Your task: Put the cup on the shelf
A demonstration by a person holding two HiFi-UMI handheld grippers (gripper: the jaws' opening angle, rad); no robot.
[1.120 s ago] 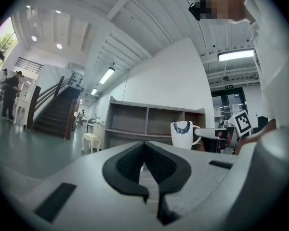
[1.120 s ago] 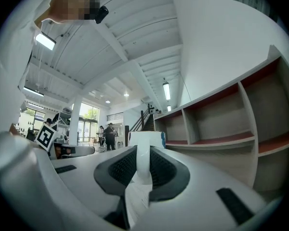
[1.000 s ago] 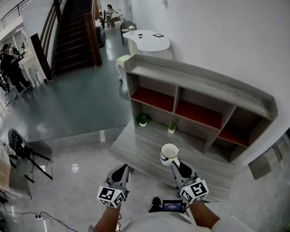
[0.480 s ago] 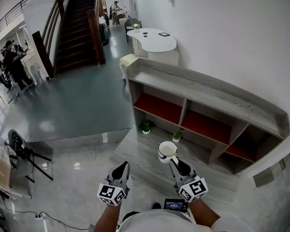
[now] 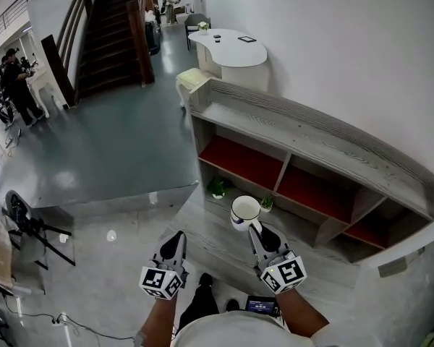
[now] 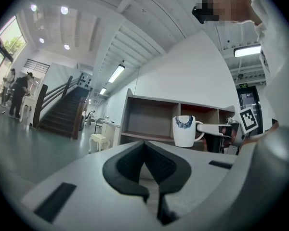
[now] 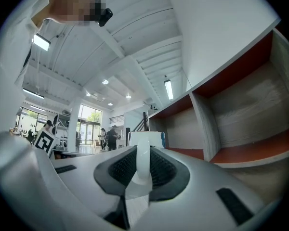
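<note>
Cup (image 5: 245, 212): white mug with a blue mark near the rim, upright, off the ground, not on the shelf (image 5: 311, 139) yet. In the head view it hangs over the shelf's low base ledge (image 5: 218, 246), just in front of the post between the left and middle compartments.

Right gripper (image 5: 252, 228): jaws part closed, clamped on the cup's handle (image 7: 140, 160). The handle stands vertical between the pads and the cup body sits beyond the tips.

Left gripper (image 5: 176, 238): jaws closed together with nothing between them. It is held level beside the right one, over the floor at the base ledge's front edge.

Shelf: grey wood with 3 red-floored compartments under a long top board, back against the white wall.

2 small potted plants stand on the base ledge near its back edge. 1 (image 5: 217, 187) is below the left compartment. The other (image 5: 267, 203) is just beside the cup in the head view.

A white table (image 5: 228, 48) stands past the shelf's far end, and a dark staircase (image 5: 108, 27) is at the upper left.
</note>
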